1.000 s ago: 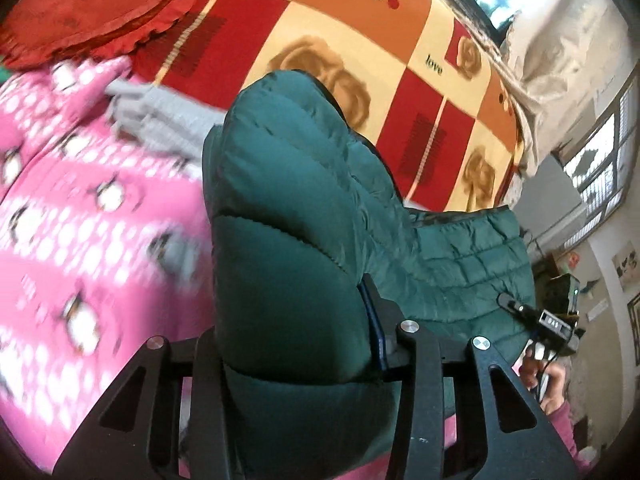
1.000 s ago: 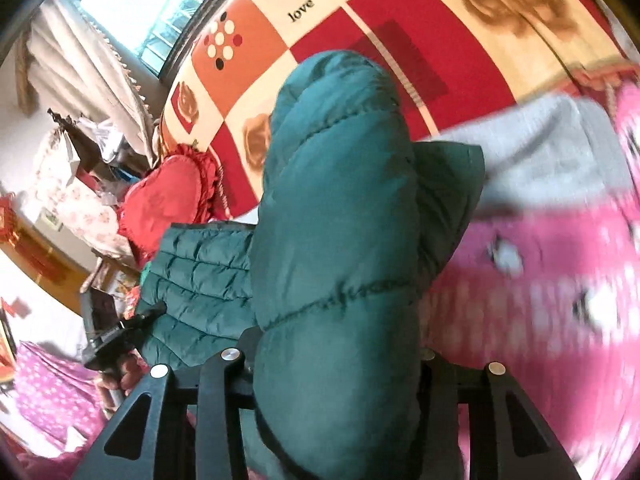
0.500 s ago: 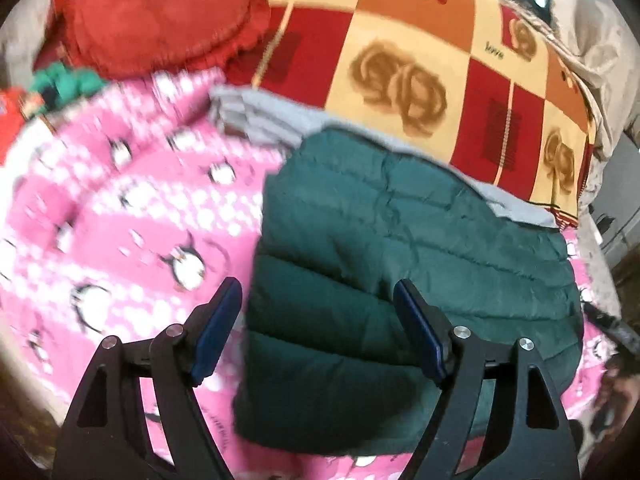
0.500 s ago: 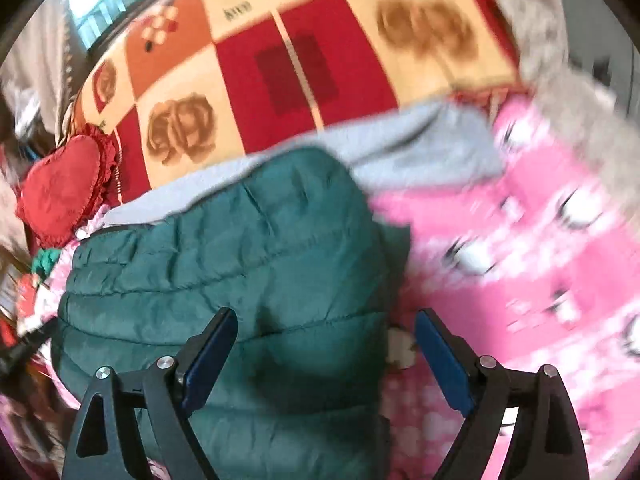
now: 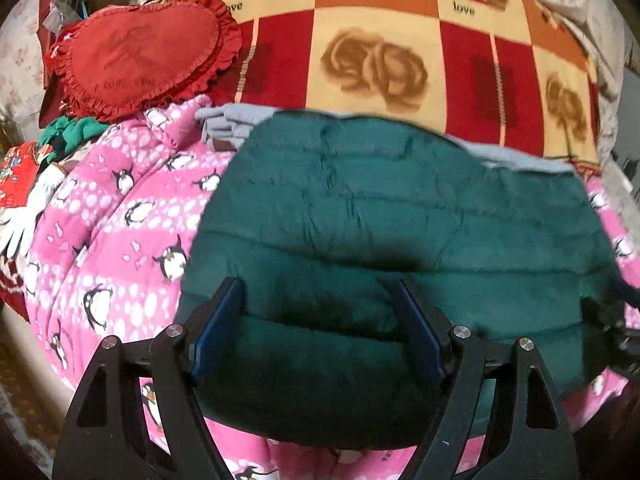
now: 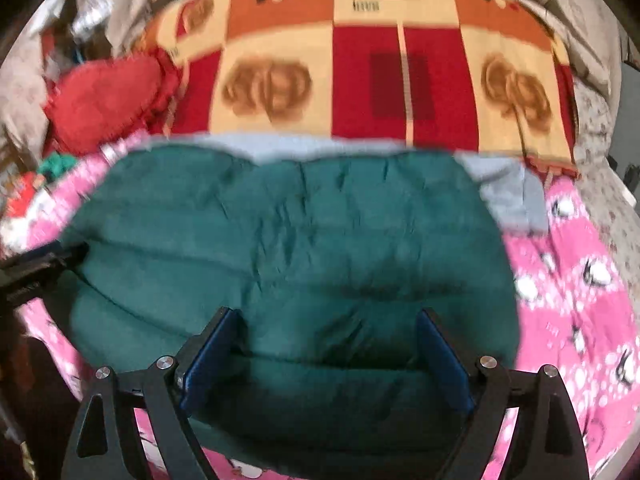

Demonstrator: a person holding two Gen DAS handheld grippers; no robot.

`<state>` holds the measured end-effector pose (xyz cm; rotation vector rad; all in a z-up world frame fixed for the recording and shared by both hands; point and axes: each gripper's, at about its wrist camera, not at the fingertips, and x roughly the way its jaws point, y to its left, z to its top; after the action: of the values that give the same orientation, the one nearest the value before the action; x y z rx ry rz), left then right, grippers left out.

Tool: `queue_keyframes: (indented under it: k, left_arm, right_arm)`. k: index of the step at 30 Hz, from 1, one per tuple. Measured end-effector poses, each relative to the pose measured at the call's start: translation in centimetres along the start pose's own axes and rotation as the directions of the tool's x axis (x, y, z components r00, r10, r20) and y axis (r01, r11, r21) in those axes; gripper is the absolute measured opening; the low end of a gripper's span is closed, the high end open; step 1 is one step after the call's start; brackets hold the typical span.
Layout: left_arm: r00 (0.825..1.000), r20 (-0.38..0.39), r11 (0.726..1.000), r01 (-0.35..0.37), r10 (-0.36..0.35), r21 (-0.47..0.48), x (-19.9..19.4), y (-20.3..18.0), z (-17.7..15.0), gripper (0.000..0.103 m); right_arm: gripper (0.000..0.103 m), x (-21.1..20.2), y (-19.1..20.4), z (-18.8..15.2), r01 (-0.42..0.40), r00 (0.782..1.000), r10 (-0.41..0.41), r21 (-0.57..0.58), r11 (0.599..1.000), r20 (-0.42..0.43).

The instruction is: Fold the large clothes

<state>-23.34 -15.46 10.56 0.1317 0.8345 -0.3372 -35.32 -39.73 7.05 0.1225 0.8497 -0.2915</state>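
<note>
A dark green quilted puffer jacket (image 5: 400, 220) lies folded flat on a pink penguin-print blanket (image 5: 120, 224); it also shows in the right wrist view (image 6: 288, 240). My left gripper (image 5: 320, 292) is open and empty, its jaws spread wide just above the jacket's near edge. My right gripper (image 6: 326, 320) is open and empty too, over the jacket's near edge. A grey garment (image 5: 228, 124) pokes out from under the jacket's far side.
A red, orange and cream rose-patterned blanket (image 5: 400, 52) covers the bed beyond. A red heart-shaped ruffled pillow (image 5: 140, 52) lies at the far left. More clothes (image 5: 24, 176) are piled at the left edge. The pink blanket shows at the right (image 6: 580, 280).
One second ago both grippers were shut on the green jacket and held it up. They laid it down folded, opened, and have drawn back toward the near edge.
</note>
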Motion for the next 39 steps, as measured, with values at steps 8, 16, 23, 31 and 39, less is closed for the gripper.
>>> queue_keyframes:
  k: [8, 16, 23, 31, 39]
  left_arm:
    - [1.0, 0.012, 1.0, -0.023, 0.023, 0.014, 0.5, -0.6, -0.8, 0.08]
    - [1.0, -0.015, 1.0, -0.012, 0.011, -0.022, 0.9, -0.3, -1.1, 0.08]
    - [0.998, 0.059, 0.999, -0.034, 0.036, -0.026, -2.2, -0.5, -1.1, 0.08]
    - [0.992, 0.125, 1.0, 0.002, 0.0, -0.011, -5.1, -1.2, -1.0, 0.08]
    - [0.982, 0.179, 0.997, -0.073, 0.065, 0.037, -6.7, -2.5, -1.5, 0.08]
  right_arm:
    - [0.103, 0.9, -0.7, -1.0, 0.015, 1.0, -0.015, 0.026, 1.0, 0.004]
    - [0.103, -0.1, -0.7, -0.9, 0.019, 1.0, -0.018, 0.046, 0.999, -0.013]
    - [0.103, -3.1, -0.1, -1.0, -0.026, 0.999, 0.023, 0.114, 0.993, 0.028]
    - [0.103, -5.2, 0.7, -1.0, -0.041, 0.997, 0.032, 0.124, 0.991, 0.067]
    - [0.103, -6.2, 0.4, -1.1, -0.045, 0.996, 0.033, 0.147, 0.988, 0.083]
